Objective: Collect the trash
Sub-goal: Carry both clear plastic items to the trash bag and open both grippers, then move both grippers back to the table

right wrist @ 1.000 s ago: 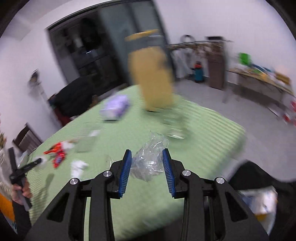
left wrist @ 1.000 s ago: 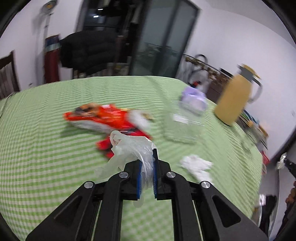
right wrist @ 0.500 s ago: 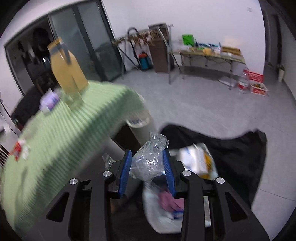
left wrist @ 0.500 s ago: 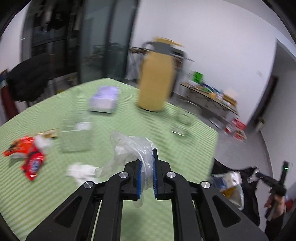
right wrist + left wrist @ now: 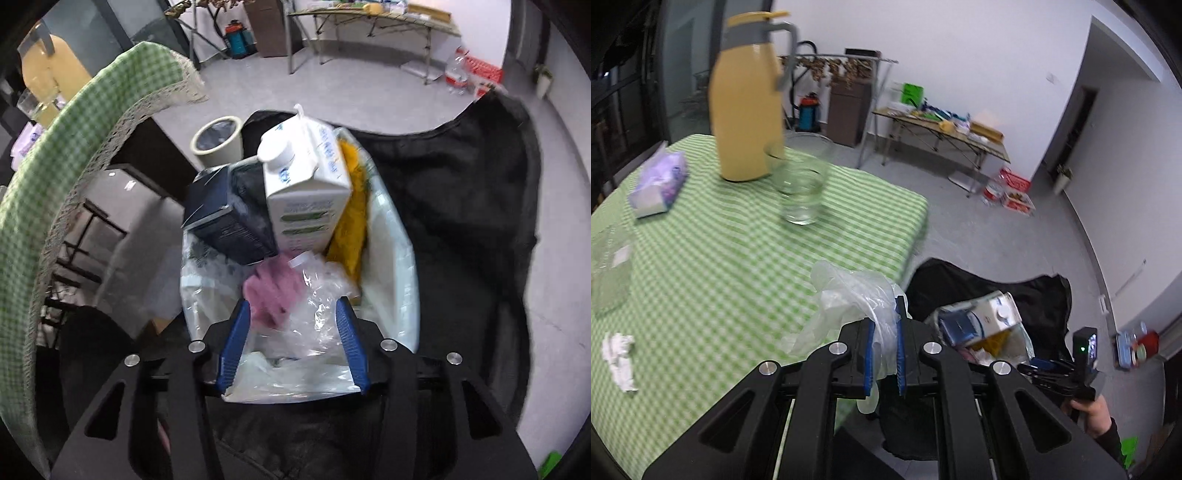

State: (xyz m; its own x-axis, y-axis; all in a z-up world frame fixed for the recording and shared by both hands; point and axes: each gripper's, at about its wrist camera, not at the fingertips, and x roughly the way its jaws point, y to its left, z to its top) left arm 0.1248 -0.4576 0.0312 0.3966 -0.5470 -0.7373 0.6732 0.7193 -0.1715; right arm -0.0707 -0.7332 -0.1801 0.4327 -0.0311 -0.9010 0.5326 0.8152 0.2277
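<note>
Both hands have swung from the table toward the trash bag [image 5: 391,258]. My right gripper [image 5: 291,343] is spreading above it, clear wrapper [image 5: 314,306] loose between the jaws; it may snag. My left gripper [image 5: 884,347] pinches a plastic glove [image 5: 849,295], bag at three o'clock.

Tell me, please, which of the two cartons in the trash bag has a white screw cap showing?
The white milk carton, standing upright with its round cap at the top. The dark blue carton beside it, on its left, shows no cap.
</note>
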